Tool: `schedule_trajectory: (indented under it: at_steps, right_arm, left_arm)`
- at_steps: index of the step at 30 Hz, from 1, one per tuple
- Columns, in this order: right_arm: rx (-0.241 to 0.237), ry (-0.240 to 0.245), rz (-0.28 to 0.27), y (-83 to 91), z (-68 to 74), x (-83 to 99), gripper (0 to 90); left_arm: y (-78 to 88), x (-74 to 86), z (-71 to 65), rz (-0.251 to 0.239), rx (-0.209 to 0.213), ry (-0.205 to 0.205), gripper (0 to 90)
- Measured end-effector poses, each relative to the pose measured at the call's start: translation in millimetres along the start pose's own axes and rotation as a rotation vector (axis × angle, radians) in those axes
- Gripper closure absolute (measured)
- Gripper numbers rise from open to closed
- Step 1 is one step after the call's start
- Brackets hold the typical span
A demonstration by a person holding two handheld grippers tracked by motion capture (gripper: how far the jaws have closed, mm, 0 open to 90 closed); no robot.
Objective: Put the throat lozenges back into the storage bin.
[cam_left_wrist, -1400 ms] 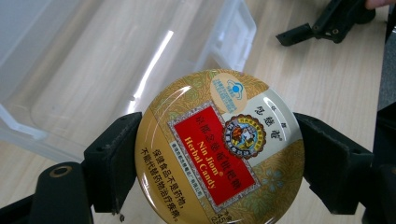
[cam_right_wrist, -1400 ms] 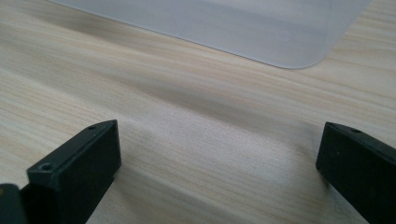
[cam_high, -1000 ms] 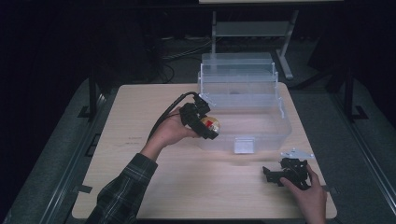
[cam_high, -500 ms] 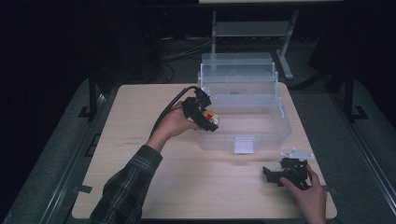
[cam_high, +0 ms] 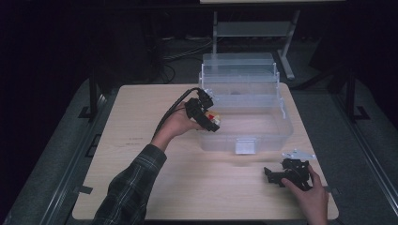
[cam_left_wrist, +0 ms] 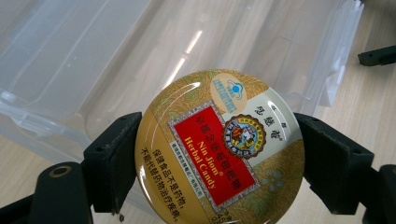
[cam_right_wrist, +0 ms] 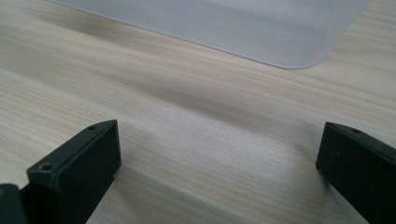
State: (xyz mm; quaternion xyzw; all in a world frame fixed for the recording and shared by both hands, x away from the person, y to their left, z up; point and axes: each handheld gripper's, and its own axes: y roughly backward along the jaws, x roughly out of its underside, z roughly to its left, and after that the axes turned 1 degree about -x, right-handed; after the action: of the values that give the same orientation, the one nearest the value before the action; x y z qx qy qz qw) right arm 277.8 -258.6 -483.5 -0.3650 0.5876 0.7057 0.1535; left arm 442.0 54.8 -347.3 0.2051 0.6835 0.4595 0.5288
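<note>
A round gold tin of herbal candy (cam_left_wrist: 219,149) with a red label sits between the two black jaws of my left gripper (cam_left_wrist: 219,161), which is shut on it. In the high view that left gripper (cam_high: 211,118) holds the tin (cam_high: 214,117) over the left rim of a clear plastic bin (cam_high: 281,129). Through the left gripper view the bin's see-through wall (cam_left_wrist: 93,60) lies just behind the tin. My right gripper (cam_high: 271,175) rests low on the table near the front right, jaws wide apart and empty; its own view shows bare wood between the jaws (cam_right_wrist: 215,163).
The bin's clear lid (cam_high: 239,70) stands up behind it at the table's far side. A corner of the bin (cam_right_wrist: 280,32) lies ahead of the right gripper. The wooden table (cam_high: 131,140) has open room at left and front. Dark floor and cables surround it.
My left gripper has carried the tin a little farther and to the right, up to the bin's left rim. The right gripper has stayed put.
</note>
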Motion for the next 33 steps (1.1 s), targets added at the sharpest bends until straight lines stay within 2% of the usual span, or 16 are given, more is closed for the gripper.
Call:
schedule_trajectory:
  at_steps: [7, 12, 18, 25, 27, 29, 33]
  right_arm:
    - [0.0, -0.002, 0.0, 0.0, 0.1, -0.1, 0.0]
    - [0.0, -0.002, 0.0, 0.0, 0.1, 0.0, 0.0]
    - [0.001, -0.001, -0.001, -0.1, 0.0, -0.1, 0.0]
    - [0.0, 0.001, -0.001, -0.1, -0.1, 0.0, 0.0]
    - [0.001, 0.002, -0.001, -0.1, -0.1, 0.0, 0.0]
    - [0.001, 0.003, 0.0, -0.1, -0.2, 0.0, 0.0]
    - [0.0, 0.002, 0.0, 0.0, -0.2, 0.0, 0.0]
  left_arm:
    - [-3.0, 0.1, 0.6, -0.004, 0.005, 0.0, 19.3]
    - [-3.4, -0.8, 0.2, -0.009, 0.011, -0.015, 18.6]
    - [-1.1, -1.4, 0.2, -0.024, 0.007, -0.008, 18.2]
    - [10.9, 2.2, -2.4, -0.035, -0.004, -0.019, 18.3]
    - [14.4, 4.7, -4.0, -0.045, -0.009, -0.008, 18.3]
    - [19.6, 7.3, -4.5, -0.042, -0.016, -0.018, 18.3]
    - [28.6, 12.3, -6.3, -0.059, -0.022, -0.01, 18.3]
